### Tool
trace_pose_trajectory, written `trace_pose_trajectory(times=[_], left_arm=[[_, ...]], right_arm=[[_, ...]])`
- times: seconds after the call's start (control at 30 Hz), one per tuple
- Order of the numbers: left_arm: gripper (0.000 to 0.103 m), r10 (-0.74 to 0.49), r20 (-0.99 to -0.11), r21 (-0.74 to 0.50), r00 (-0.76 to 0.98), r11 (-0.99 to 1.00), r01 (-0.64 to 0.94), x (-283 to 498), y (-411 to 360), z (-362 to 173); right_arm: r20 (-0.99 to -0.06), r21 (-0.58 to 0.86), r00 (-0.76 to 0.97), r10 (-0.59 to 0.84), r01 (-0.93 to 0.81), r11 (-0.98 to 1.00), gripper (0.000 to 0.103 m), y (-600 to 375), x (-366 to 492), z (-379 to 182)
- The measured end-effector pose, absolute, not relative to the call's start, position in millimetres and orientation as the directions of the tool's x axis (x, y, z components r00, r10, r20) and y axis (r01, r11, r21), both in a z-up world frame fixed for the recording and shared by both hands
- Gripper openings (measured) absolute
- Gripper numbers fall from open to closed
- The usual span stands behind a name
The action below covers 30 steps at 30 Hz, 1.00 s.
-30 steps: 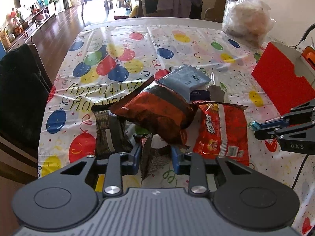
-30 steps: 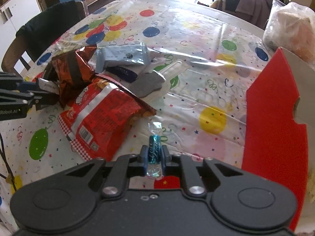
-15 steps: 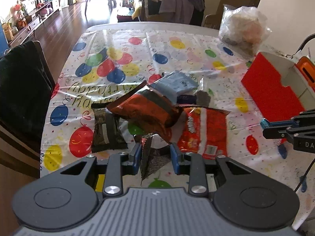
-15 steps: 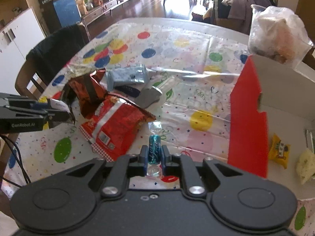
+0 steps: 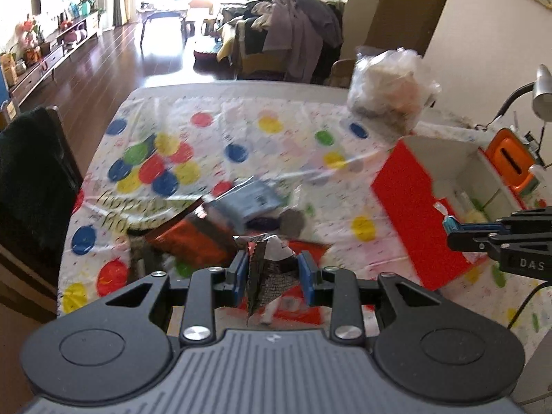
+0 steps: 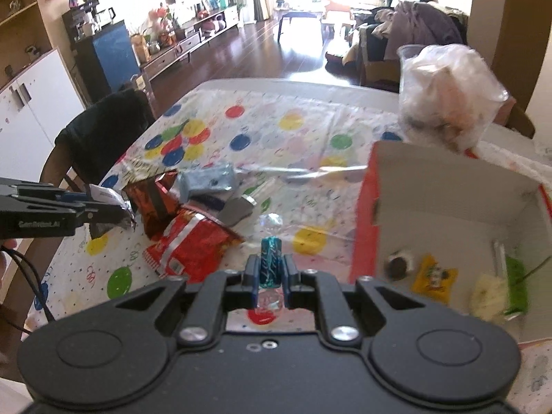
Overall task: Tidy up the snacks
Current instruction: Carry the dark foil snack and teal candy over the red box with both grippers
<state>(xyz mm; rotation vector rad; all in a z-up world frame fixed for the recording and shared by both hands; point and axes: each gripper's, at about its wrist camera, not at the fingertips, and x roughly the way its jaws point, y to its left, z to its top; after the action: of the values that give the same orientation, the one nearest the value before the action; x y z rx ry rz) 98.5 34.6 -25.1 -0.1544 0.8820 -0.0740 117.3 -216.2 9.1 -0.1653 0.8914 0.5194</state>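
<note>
Only right wrist shows yellow packet (image 6: pixel 434 277) inside box (image 6: pixel 448 186).

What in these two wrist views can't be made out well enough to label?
- Left wrist view: print on the dark packet in the left gripper; crumpled, motion-blurred.
- Left wrist view: most of the box interior; hidden by its red wall.
- Right wrist view: what the snacks in the box are, such as the yellow packet; blurred.
- Right wrist view: lower end of the blue candy in the right gripper; behind the gripper body.
- Both views: contents of the clear plastic bag; wrinkled plastic.
</note>
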Motion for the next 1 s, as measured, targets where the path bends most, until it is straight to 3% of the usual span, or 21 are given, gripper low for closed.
trace_pose_trajectory(times=[0.47,1.0], left_arm=[[0.030,-0.169,-0.724,-0.140,0.669,0.985,0.098,128,-66,10],[0.030,-0.179,-0.764,-0.087,0.620,0.981,0.175,179,-192,0]], right_arm=[[-0.744,0.059,0.579,0.334,-0.441,0.896,0.011,-303,140,31],[-0.774,0.052,0.572,0.272,-0.371,0.927,0.011,-409,185,12]])
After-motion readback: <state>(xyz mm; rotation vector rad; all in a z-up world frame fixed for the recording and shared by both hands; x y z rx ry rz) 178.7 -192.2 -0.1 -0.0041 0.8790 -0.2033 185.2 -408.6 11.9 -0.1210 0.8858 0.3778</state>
